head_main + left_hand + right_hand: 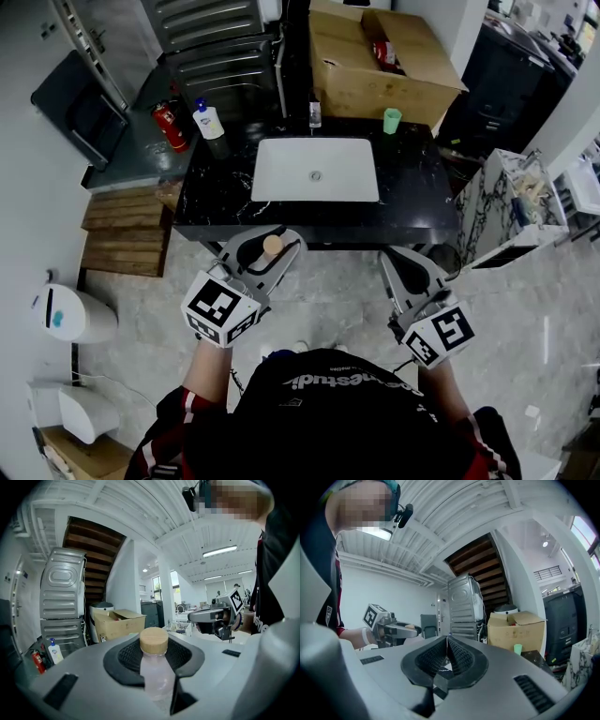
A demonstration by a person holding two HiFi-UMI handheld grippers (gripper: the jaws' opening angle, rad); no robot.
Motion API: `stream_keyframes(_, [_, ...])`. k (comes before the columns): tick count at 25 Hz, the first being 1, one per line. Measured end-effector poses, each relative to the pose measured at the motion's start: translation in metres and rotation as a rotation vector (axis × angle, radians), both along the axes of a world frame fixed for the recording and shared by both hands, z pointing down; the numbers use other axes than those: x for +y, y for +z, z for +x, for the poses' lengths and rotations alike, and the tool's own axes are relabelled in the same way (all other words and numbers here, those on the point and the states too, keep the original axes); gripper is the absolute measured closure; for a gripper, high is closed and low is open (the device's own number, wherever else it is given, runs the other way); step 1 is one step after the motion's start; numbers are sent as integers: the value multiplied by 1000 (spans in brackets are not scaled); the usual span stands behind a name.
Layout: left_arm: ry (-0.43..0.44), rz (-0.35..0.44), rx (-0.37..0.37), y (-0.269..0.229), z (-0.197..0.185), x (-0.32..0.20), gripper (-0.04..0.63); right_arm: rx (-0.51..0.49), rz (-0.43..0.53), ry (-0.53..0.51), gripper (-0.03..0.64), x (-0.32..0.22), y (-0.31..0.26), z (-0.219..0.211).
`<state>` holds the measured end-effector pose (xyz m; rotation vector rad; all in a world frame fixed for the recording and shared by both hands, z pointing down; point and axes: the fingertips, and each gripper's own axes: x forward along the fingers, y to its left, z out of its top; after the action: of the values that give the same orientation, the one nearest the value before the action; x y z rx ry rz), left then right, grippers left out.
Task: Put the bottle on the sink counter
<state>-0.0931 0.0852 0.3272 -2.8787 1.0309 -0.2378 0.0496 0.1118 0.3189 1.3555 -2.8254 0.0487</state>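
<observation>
Left gripper (266, 251) clamps the bottle (154, 667) short of the sink counter (417, 192); right gripper (401, 264) rides closed, empty; a slack grip could drop it on the floor (333, 295).

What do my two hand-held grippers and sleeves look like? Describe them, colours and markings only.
The left hand-held gripper and the right hand-held gripper both have grey curved jaws lined with black ribbed pads. Each carries a white cube printed with black square markers. The sleeves are red and black.

No legible text — only unreadable white lettering (349, 382) across the black shirt (309, 433)
</observation>
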Motion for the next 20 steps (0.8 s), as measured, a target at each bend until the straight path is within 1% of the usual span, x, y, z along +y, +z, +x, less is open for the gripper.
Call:
stream_keyframes(12, [-21,5,-40,1,34,-4,468,-17,-28,-29,577,7,12,32])
stream_keyframes(16, [-15,-7,-41,4,41,-18,468,-26,-42,-21,577,-5,16,38])
stream_keyframes(20, [-2,-14,-37,9,41,-45,468,-17,-47,-12,577,-31,20,34])
